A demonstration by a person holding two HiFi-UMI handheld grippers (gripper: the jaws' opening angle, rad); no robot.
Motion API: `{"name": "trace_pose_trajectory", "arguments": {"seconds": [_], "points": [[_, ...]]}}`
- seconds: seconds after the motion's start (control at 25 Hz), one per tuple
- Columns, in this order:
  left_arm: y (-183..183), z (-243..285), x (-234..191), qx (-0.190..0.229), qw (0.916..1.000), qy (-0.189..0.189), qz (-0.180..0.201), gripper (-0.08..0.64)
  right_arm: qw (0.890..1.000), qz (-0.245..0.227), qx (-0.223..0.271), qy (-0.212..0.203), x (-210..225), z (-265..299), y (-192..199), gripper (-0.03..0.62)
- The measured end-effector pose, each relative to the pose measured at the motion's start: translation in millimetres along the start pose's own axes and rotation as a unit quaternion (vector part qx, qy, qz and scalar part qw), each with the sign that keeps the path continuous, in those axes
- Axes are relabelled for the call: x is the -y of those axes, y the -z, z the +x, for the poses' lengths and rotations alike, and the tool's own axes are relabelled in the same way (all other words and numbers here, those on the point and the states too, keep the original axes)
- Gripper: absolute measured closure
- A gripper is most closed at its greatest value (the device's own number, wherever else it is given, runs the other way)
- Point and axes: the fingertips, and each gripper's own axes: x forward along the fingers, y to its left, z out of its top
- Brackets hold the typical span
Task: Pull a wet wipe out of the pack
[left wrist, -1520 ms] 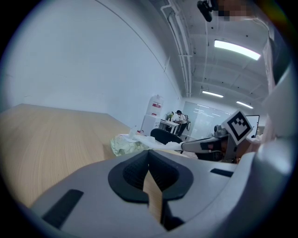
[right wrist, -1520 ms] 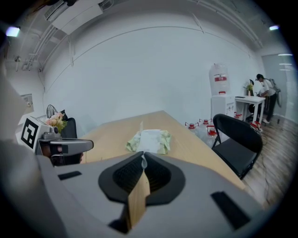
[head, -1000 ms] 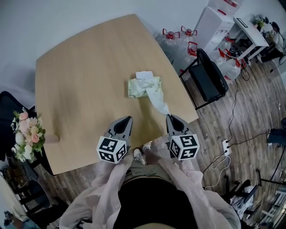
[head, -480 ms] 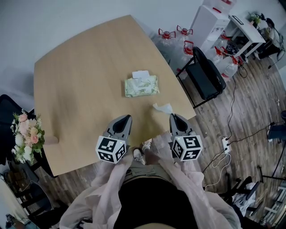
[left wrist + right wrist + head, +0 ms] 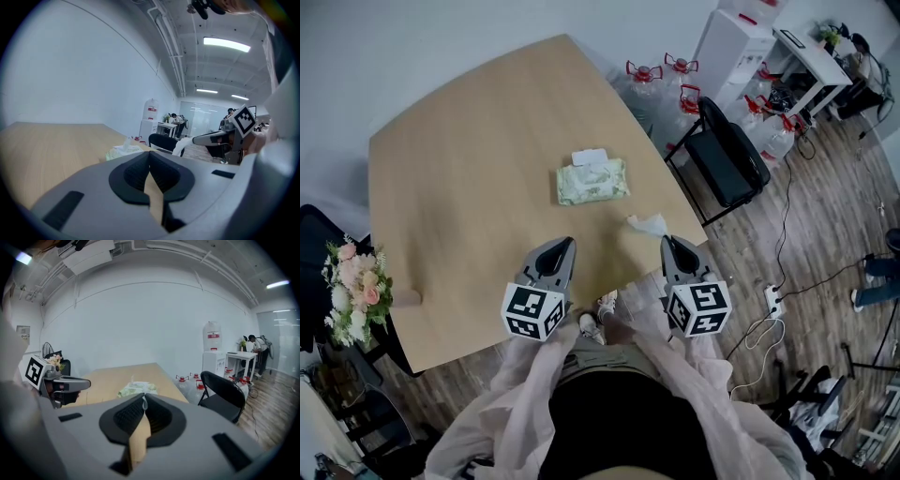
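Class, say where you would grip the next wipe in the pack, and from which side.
Grip the small tuft standing up from the top of the pack, probably from above on the near side: the pack lies flat and its open flap lies on the far side.

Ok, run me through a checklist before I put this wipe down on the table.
1. Wipe free of the pack: ok. The wet wipe hangs apart from the pack.
2. Grip on the wipe: ok. The right gripper has its jaws closed on the wipe's edge.
3. Other tool spare: ok. The left gripper has its jaws together with nothing between them.
4. Pack steady: ok. It lies flat on the table.
5. Pack resealed: not ok. Its white flap lies folded back.
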Motion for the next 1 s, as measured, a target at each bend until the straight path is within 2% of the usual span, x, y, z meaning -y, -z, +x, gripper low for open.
{"name": "trace_pose_trajectory", "arguments": {"seconds": [1.0], "points": [[-4.8, 3.1, 1.1, -0.002, 1.0000, -0.002, 0.008, 0.549, 1.000, 0.000, -0.005, -0.011, -5.0, 3.6, 2.2, 0.580]]}}
